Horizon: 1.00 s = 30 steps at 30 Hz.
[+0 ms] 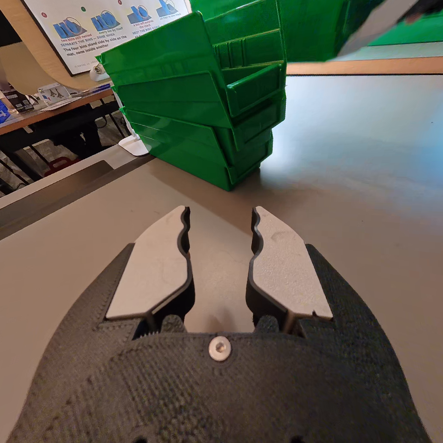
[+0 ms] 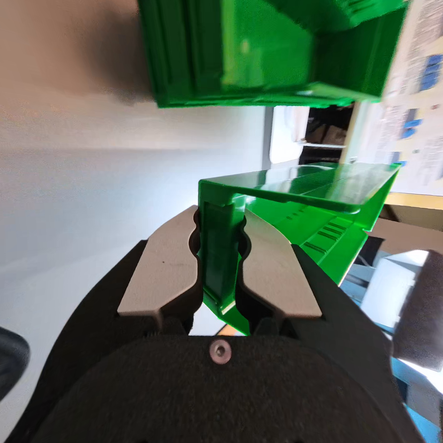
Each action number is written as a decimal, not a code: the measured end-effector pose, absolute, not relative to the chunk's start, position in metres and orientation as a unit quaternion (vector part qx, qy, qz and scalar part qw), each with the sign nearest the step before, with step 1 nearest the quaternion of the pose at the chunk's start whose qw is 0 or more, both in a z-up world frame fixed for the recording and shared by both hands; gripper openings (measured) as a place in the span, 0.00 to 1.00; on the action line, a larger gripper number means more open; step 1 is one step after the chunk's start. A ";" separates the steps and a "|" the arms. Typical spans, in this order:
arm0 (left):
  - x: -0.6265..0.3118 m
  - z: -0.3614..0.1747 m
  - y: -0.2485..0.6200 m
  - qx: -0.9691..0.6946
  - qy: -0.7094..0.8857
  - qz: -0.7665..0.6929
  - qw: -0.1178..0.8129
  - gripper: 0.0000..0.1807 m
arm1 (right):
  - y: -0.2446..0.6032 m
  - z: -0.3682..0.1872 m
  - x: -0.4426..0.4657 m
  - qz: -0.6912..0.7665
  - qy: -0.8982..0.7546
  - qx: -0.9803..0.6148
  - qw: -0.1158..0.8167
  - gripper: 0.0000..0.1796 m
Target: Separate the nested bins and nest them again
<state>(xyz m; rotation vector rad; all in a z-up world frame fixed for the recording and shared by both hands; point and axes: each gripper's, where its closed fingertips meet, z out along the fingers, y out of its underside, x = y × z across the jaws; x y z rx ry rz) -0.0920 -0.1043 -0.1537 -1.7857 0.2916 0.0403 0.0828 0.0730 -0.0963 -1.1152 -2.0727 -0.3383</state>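
Observation:
A stack of three nested green bins [image 1: 191, 115] stands on the grey table ahead of my left gripper [image 1: 220, 213], which is open, empty and low over the table short of the stack. A fourth green bin [image 1: 318, 31] shows blurred at the top right, held in the air. In the right wrist view, rolled sideways, my right gripper [image 2: 219, 215] is shut on the front lip of that green bin [image 2: 299, 206]. The nested stack [image 2: 239, 52] shows blurred at the top.
A white instruction poster [image 1: 100, 31] on a white stand [image 1: 133, 146] is behind the stack; it also shows in the right wrist view [image 2: 422, 96]. The table's left edge [image 1: 72, 177] drops to a floor with another desk [image 1: 48, 110] and clutter. A green mat [image 1: 412, 33] lies far right. One gripper's finger ends stand about 25 centimetres off the other's.

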 end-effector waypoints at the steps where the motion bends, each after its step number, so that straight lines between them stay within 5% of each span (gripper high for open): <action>1: -0.092 -0.154 -0.104 -0.776 0.127 0.018 0.617 0.27 | 0.072 -0.080 0.078 -0.135 -0.807 -0.429 0.383 0.15; 10: -0.093 -0.152 -0.104 -0.774 0.126 0.022 0.620 0.27 | 0.041 0.008 0.001 -0.108 -0.811 -0.375 0.436 0.16; 30: -0.096 -0.152 -0.105 -0.773 0.133 0.041 0.619 0.27 | 0.030 -0.081 -0.057 -0.121 -0.856 -0.350 0.361 0.21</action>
